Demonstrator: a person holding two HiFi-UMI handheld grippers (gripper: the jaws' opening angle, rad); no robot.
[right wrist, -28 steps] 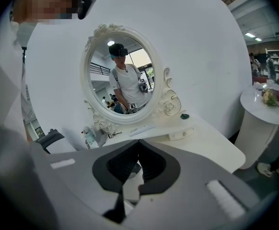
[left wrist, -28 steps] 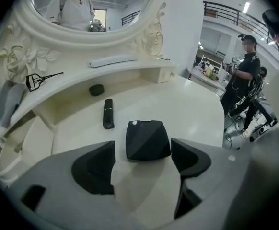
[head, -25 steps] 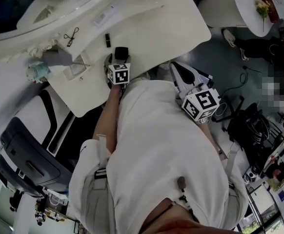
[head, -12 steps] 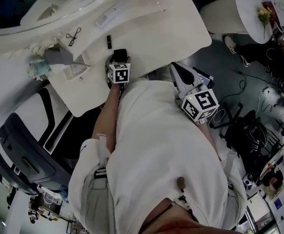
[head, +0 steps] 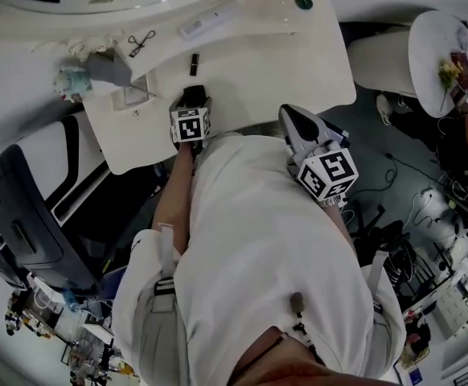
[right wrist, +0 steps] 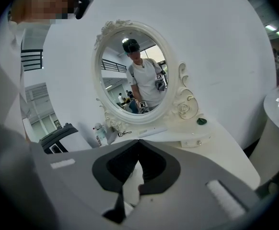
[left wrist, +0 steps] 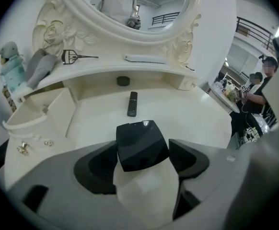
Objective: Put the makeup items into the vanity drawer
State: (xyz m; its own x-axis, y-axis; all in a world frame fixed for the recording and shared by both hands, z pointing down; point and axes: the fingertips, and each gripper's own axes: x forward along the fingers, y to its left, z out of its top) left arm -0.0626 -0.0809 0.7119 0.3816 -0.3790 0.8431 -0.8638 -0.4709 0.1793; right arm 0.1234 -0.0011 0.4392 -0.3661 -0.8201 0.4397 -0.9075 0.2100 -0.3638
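The left tool [left wrist: 143, 150], jaws just closing, pinches a black compact [left wrist: 142, 143] by its edges; the right tool [right wrist: 138, 143] is pressed together. The compact seems light, stiff, slippery.

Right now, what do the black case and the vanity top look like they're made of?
The black case looks like hard glossy plastic: a bright highlight sits on its top edge. The vanity top looks like cream-painted wood or laminate, I can't tell which: smooth, soft sheen, no visible grain.
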